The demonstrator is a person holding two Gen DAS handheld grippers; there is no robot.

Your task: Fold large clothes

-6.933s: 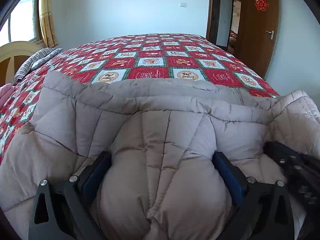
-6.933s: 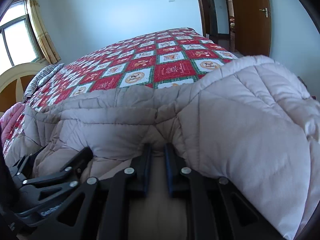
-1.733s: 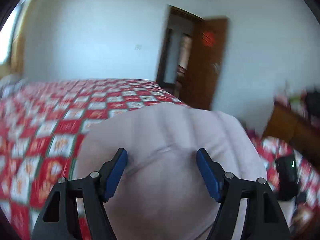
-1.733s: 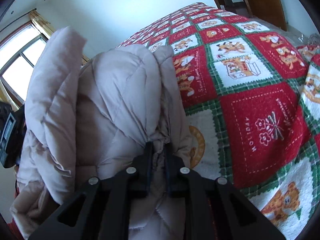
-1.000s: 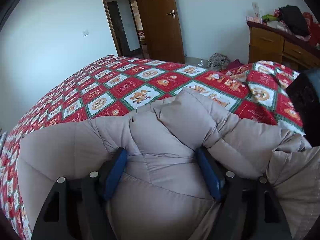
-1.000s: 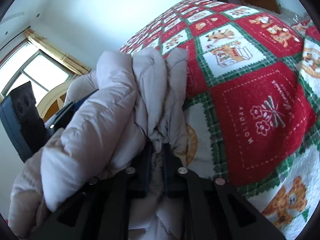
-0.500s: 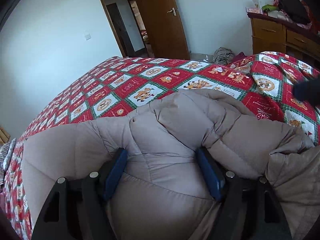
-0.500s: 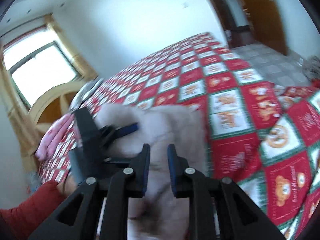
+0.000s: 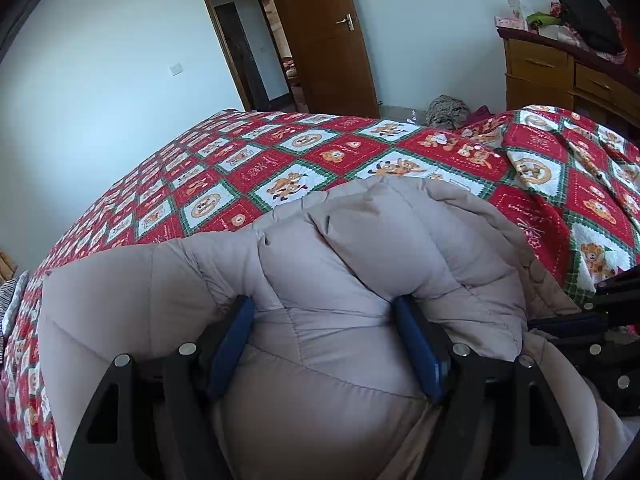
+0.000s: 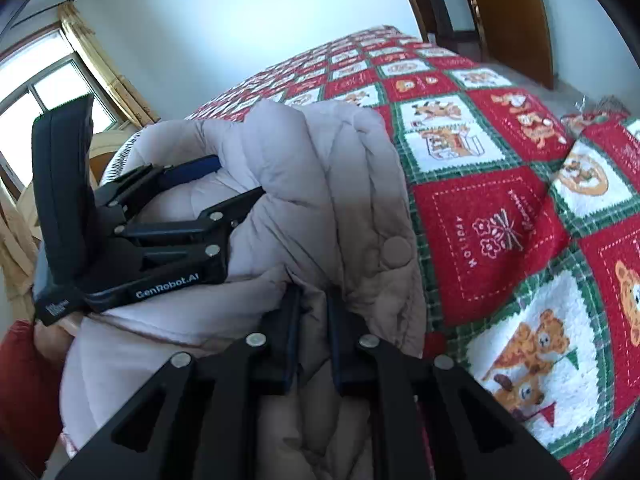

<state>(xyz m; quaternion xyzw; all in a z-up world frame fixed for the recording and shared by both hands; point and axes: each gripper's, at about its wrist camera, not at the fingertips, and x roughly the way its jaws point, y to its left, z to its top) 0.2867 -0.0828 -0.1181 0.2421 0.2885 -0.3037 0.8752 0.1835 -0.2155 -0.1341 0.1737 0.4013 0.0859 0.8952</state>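
A beige quilted down coat [image 9: 360, 264] lies bundled on the red patterned bedspread [image 9: 248, 168]. My left gripper [image 9: 324, 320] has its blue pads wide apart around a thick puffy fold of the coat. In the right wrist view the left gripper [image 10: 224, 184] shows pressed into the coat [image 10: 320, 184] from the left. My right gripper [image 10: 312, 308] has its jaws close together, pinching a thin layer of the coat near a snap button [image 10: 396, 252]. The right gripper also shows at the right edge of the left wrist view [image 9: 592, 320].
The bedspread [image 10: 500, 208] extends right and beyond the coat. A brown door [image 9: 320, 36] stands open at the back. A wooden dresser [image 9: 560, 76] with clothes on top is at the right. A window [image 10: 48, 92] and curtain are at the left.
The right gripper has come back down onto the coat and pinches it again, after swinging up half a second ago. The left gripper holds the same fold, barely moved.
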